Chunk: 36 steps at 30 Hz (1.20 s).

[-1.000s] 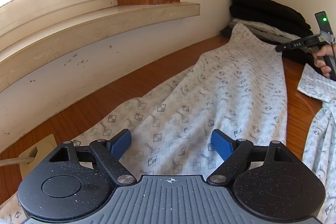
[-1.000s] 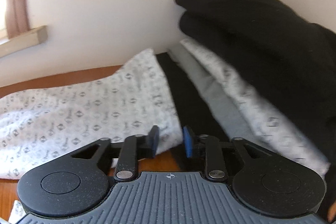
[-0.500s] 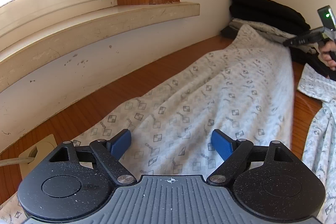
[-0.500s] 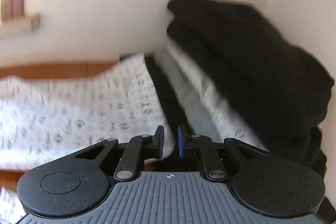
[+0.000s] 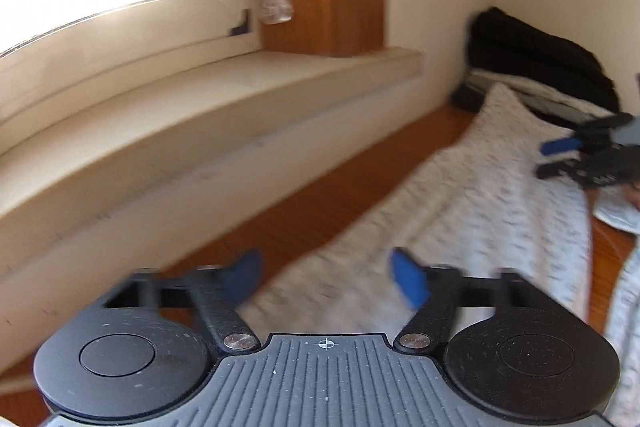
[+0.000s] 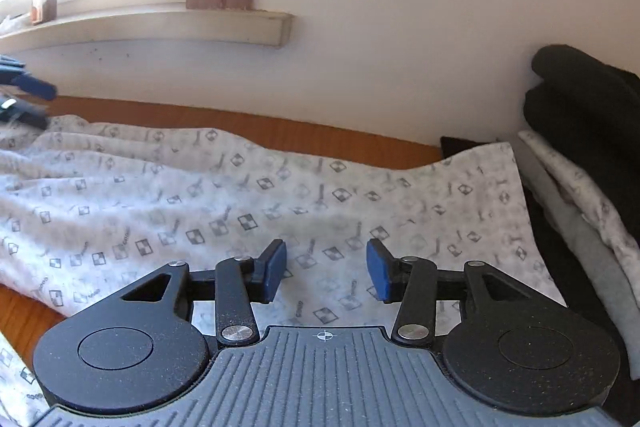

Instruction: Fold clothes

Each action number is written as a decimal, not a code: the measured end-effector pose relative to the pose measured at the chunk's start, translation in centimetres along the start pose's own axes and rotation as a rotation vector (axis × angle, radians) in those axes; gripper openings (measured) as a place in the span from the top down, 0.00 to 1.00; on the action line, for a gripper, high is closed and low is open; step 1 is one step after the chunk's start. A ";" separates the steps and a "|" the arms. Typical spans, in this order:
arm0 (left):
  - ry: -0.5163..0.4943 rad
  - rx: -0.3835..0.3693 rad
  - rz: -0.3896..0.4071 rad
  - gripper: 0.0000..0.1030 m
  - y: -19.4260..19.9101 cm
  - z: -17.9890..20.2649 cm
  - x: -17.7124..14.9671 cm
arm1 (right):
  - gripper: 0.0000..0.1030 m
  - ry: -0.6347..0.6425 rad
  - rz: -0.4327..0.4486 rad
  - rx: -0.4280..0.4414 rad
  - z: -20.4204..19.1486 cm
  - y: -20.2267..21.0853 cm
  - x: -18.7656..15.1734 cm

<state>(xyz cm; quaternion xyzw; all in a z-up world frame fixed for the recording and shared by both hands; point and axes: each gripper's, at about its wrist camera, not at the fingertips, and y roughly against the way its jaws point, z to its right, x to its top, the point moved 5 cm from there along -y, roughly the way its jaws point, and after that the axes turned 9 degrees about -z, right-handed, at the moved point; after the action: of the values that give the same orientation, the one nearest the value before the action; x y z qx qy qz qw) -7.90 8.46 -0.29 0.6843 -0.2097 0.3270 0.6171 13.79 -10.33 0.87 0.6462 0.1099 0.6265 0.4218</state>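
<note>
Left hand-held gripper (image 5: pixel 326 277): jaws about half spread and closing, blue pads (image 5: pixel 408 279) apart, with the near end of the patterned cloth (image 5: pixel 500 195) lying below and between them; the view is blurred, and the pads do not appear to press on the fabric. One pad lies over the edge of the cloth, the other over bare wood.

Right hand-held gripper (image 6: pixel 326 269): jaws part-way spread and opening, blue pads (image 6: pixel 378 273) clearly separated. The cloth (image 6: pixel 240 195) lies flat beneath the gap, with nothing pinched. In the left wrist view this gripper (image 5: pixel 560 157) appears at the far right, over the far end of the cloth, jaws apart.

Cloth: a pale garment printed with small checked squares, stretched lengthwise along the wooden counter (image 6: pixel 304 131), parallel to the wall and beneath the window sill (image 5: pixel 240 99). Its far end reaches, and seems to overlap, a stack of folded clothes (image 6: pixel 580 107) in the corner, where dark items lie on top of grey and patterned ones. A further piece of the same print (image 5: pixel 624 303) lies at the counter's right edge; whether it belongs to the same garment cannot be told.
</note>
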 end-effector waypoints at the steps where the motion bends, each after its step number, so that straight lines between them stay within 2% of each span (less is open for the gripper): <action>1: 0.011 0.003 -0.004 0.52 -0.3 -0.7 0.3 | 0.52 -0.002 -0.006 0.003 0.3 0.0 -0.1; 2: 0.016 -0.010 -0.011 0.58 -0.6 -1.3 0.5 | 0.52 -0.001 -0.009 0.004 0.4 -0.1 -0.1; 5: 0.002 -0.031 -0.053 0.59 -1.6 -2.0 0.4 | 0.52 -0.006 -0.013 0.010 0.8 0.1 -0.2; 6: 0.000 -0.028 -0.073 0.57 -1.9 -2.1 0.3 | 0.52 -0.009 -0.013 0.013 0.9 0.2 -0.3; 8: 0.007 -0.031 -0.104 0.40 -2.6 -2.2 -0.1 | 0.52 -0.013 -0.013 0.017 1.1 0.3 -0.3; 10: 0.008 -0.035 -0.085 0.41 -2.6 -2.2 -0.3 | 0.52 -0.016 -0.012 0.019 1.3 0.2 -0.4; 11: 0.003 -0.034 -0.082 0.46 -2.6 -2.1 -0.4 | 0.52 -0.017 -0.012 0.020 1.3 0.2 -0.4; 13: -0.014 -0.043 -0.073 0.68 -2.4 -1.9 -0.5 | 0.52 -0.013 -0.011 0.016 1.3 0.5 -0.4; 14: -0.029 -0.043 -0.067 0.99 -2.1 -1.8 -0.6 | 0.52 -0.011 -0.010 0.015 1.3 0.6 -0.4; 15: -0.047 -0.022 -0.053 0.98 -1.7 -1.7 -0.6 | 0.52 -0.010 -0.009 0.014 1.3 0.6 -0.4; 18: 0.006 0.118 0.149 0.98 1.6 -2.7 0.4 | 0.52 -0.014 -0.001 0.015 1.5 0.7 -0.4; 19: -0.002 0.151 0.147 0.97 1.8 -2.8 0.4 | 0.52 -0.015 -0.004 0.017 1.5 0.7 -0.4; 20: -0.034 0.170 0.103 0.93 1.3 -2.6 0.2 | 0.52 -0.017 -0.007 0.019 1.6 0.6 -0.4; 22: -0.094 0.209 0.017 0.75 0.3 -2.3 -0.4 | 0.51 -0.021 -0.013 0.023 1.7 0.5 -0.4; 24: -0.087 0.226 0.035 0.38 0.6 -2.3 -0.7 | 0.51 -0.034 -0.014 0.030 1.9 0.5 -0.5; 29: -0.096 0.217 0.076 0.28 1.8 -1.4 -1.0 | 0.51 -0.050 -0.008 0.029 2.1 0.7 -0.5; 32: -0.128 0.170 0.084 0.27 2.2 0.5 -1.0 | 0.52 -0.107 0.001 0.048 3.0 0.8 -0.4; 33: -0.137 0.154 0.082 0.26 2.2 1.1 -1.1 | 0.57 -0.136 0.007 0.062 3.5 0.8 -0.3; 34: -0.144 0.142 0.078 0.26 2.1 1.6 -1.3 | 0.75 -0.151 0.013 0.081 4.0 0.8 0.0; 35: -0.150 0.129 0.073 0.26 1.9 2.0 -1.3 | 0.82 -0.159 0.022 0.077 4.6 0.6 0.6; 36: -0.156 0.116 0.067 0.26 1.6 2.5 -1.4 | 0.82 -0.169 0.023 0.061 5.2 0.2 1.4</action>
<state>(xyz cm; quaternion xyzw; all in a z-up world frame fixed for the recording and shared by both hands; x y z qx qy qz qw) -9.52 5.64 -0.20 0.7349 -0.2607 0.3049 0.5468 18.66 -11.64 2.71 0.7104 0.0854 0.5710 0.4025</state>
